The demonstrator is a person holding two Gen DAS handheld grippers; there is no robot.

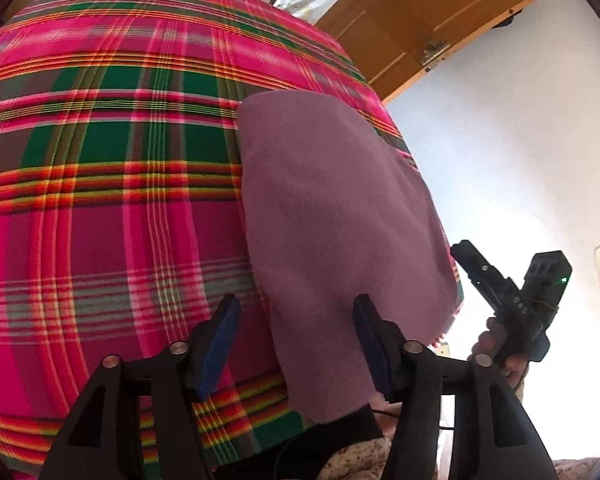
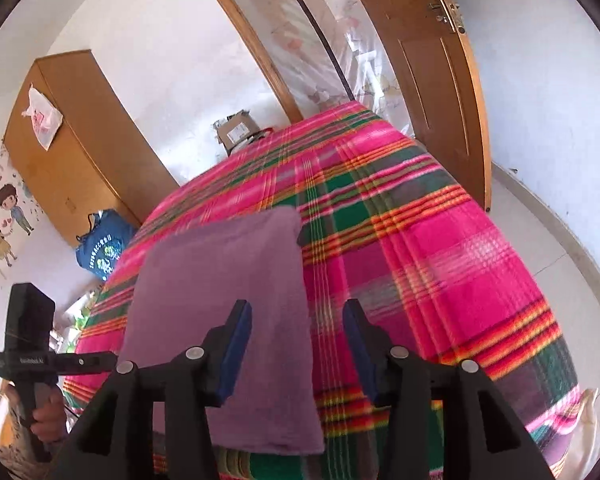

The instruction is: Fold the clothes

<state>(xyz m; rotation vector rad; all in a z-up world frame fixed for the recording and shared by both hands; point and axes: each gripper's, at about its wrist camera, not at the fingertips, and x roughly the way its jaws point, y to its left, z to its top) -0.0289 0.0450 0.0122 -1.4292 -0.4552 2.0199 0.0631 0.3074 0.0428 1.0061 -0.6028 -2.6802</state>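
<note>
A folded purple cloth (image 1: 340, 216) lies flat on a bed covered by a pink, green and orange plaid blanket (image 1: 100, 200). The cloth sits near the blanket's right edge as the left wrist view shows it, its near end reaching the front edge of the bed. It forms a long, smooth rectangle with no loose parts showing.

Left gripper (image 1: 296, 344): fingers spread wide, blue pads facing each other, holding nothing. It hangs above the near end of the cloth; whether the fingers touch the fabric cannot be told.

Right gripper (image 2: 298, 344): fingers likewise spread wide, empty. In its own view the left finger (image 2: 236, 344) overlaps the cloth and the right finger stands over bare blanket. In the left wrist view this gripper appears off the bed's right side, clear of the cloth, gripped by a hand (image 1: 496, 344).

Beyond the bed stand a wooden door (image 2: 432, 80), a wooden cabinet (image 2: 72, 148) with a plastic bag (image 2: 40, 116) on it, a blue bag (image 2: 104, 252) and a cardboard box (image 2: 238, 130). Cartoon stickers (image 2: 0, 224) mark the wall.
</note>
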